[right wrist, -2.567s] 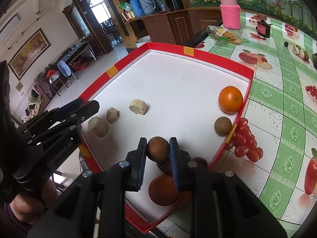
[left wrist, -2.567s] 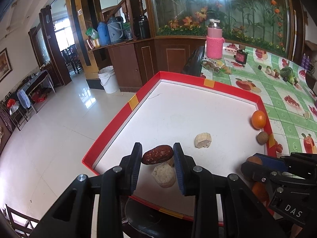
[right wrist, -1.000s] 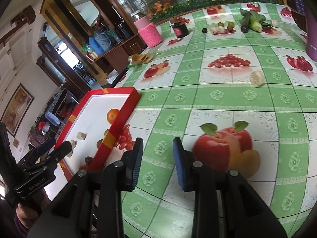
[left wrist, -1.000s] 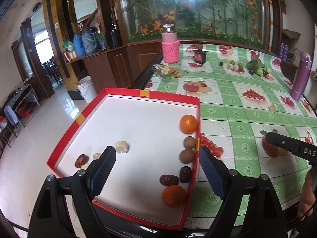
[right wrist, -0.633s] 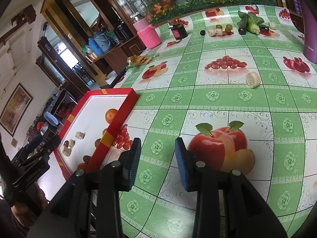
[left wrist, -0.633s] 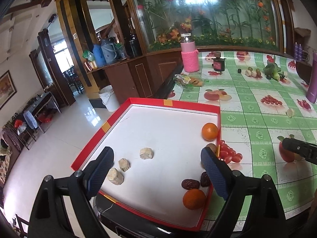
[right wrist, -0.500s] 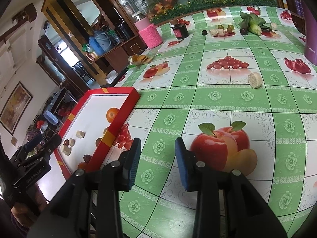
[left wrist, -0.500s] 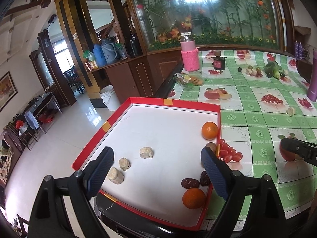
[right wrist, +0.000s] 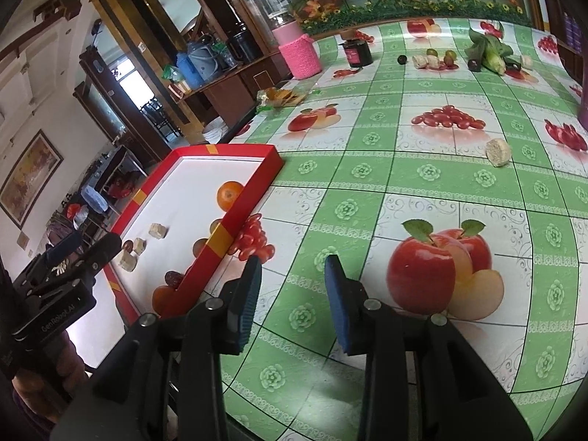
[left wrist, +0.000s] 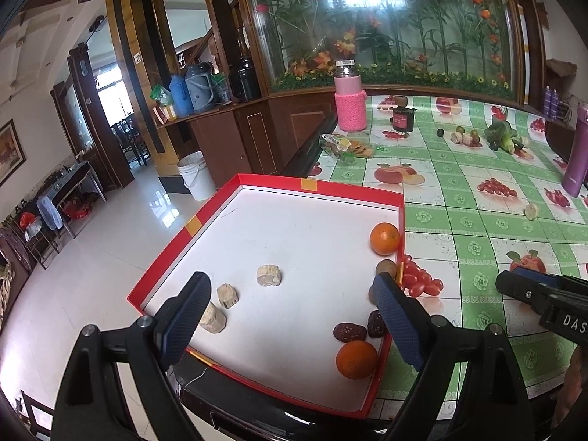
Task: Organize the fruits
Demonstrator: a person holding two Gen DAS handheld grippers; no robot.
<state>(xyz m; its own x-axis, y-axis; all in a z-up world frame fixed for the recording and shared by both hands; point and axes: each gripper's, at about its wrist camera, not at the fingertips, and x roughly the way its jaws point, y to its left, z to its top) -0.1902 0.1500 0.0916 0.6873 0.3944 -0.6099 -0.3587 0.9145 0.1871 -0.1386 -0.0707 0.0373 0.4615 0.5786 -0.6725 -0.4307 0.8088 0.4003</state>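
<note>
Home dining area, I'd say: my table wears a green fruit-print tablecloth (right wrist: 422, 169), behind it a glass cabinet of artificial flowers (left wrist: 386, 25), wooden sideboard with thermos jugs (left wrist: 191, 90), framed painting (right wrist: 29, 174) on wall, glossy tiled floor (left wrist: 92, 242), white bucket (left wrist: 196, 176).

Behind the right pad of the left tongs (left wrist: 290, 316), a brown fruit (left wrist: 372, 293) and a dark date (left wrist: 375, 324) show only in part. The purple bottle (left wrist: 577, 154) is cut by the left wrist view's right edge. In the right wrist view, the red tray (right wrist: 235, 220) wall hides much of the near orange (right wrist: 161, 299), a date (right wrist: 172, 278) and two brown fruits (right wrist: 215, 226). Small items (right wrist: 441, 59) at the surface's far end are too small to identify.
</note>
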